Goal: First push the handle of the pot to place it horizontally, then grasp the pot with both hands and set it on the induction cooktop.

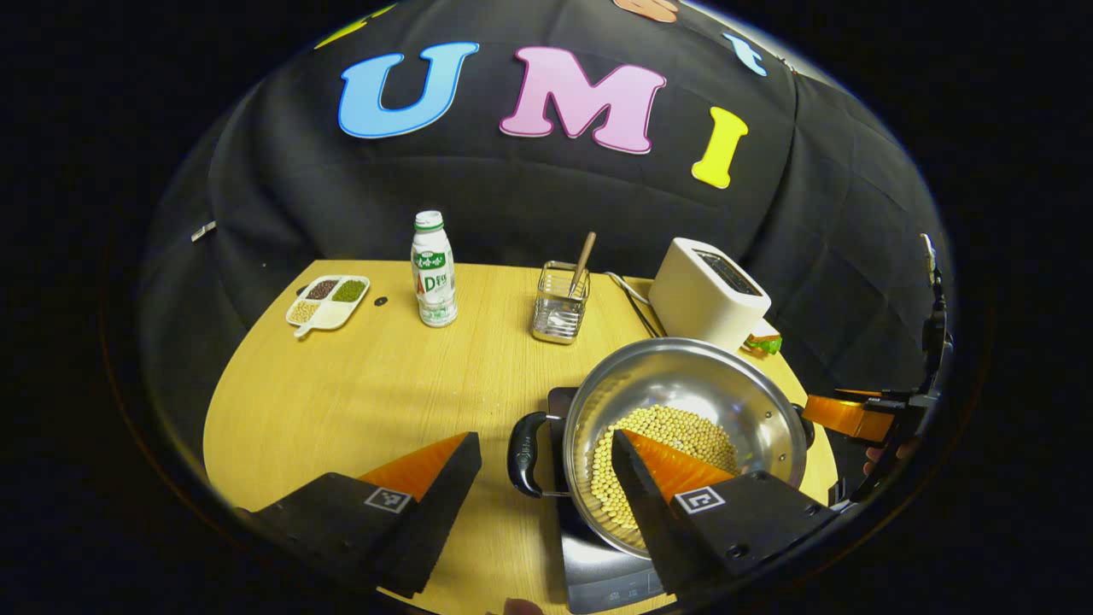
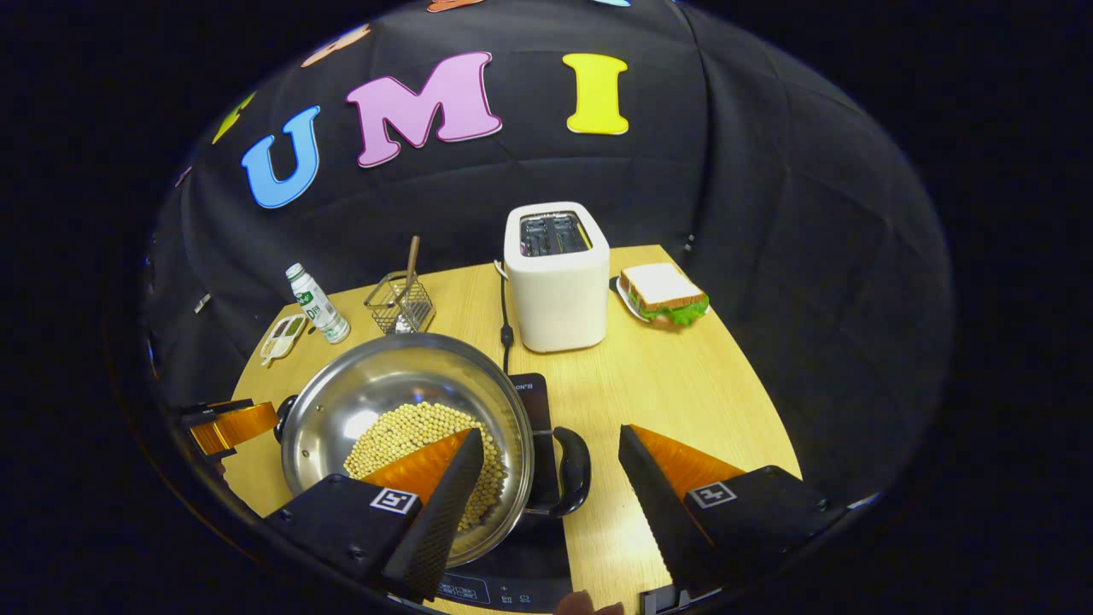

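Straddling the pot's (image 1: 683, 427) two side handles with jaws spread and gripping nothing, the left tongs (image 1: 546, 478) and right tongs (image 2: 546, 474) appear to bracket a pot already resting on the induction cooktop (image 1: 598, 572), so backing away probably comes next.

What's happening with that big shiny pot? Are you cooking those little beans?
A person is working two claws around a steel pot of beans. The pot sits on the black cooktop on the wooden table. The left claw is open around the pot's left handle, and the right claw is open around the right handle. Neither is squeezing. A toaster and sandwich sit behind.
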Motion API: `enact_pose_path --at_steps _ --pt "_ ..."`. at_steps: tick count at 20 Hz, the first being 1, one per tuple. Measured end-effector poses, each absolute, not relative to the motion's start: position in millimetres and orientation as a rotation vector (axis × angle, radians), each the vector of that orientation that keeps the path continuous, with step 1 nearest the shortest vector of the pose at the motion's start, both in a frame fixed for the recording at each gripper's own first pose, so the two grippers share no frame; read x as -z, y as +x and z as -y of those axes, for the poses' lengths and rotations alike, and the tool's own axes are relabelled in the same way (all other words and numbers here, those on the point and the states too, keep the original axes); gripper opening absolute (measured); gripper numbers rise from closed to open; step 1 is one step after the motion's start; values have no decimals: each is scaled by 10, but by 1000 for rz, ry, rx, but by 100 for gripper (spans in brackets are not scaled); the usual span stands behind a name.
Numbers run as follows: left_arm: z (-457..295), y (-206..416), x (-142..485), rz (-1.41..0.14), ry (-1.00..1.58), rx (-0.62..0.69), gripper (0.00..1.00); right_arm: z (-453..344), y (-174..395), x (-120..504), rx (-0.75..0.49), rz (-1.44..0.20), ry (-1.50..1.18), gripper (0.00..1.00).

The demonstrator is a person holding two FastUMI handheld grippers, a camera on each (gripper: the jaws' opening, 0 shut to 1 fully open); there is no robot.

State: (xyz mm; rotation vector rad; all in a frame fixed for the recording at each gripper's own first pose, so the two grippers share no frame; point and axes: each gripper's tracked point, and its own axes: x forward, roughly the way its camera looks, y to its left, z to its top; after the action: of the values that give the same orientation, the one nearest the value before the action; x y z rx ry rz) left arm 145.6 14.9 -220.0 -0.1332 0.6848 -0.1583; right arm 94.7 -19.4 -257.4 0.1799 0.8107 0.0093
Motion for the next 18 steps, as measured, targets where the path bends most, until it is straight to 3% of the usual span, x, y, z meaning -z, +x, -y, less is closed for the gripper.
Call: enact_pose_path --at_steps 18 --pt "-215 812 673 -291 -63 181 95 -71 614 833 -73 -411 170 98"
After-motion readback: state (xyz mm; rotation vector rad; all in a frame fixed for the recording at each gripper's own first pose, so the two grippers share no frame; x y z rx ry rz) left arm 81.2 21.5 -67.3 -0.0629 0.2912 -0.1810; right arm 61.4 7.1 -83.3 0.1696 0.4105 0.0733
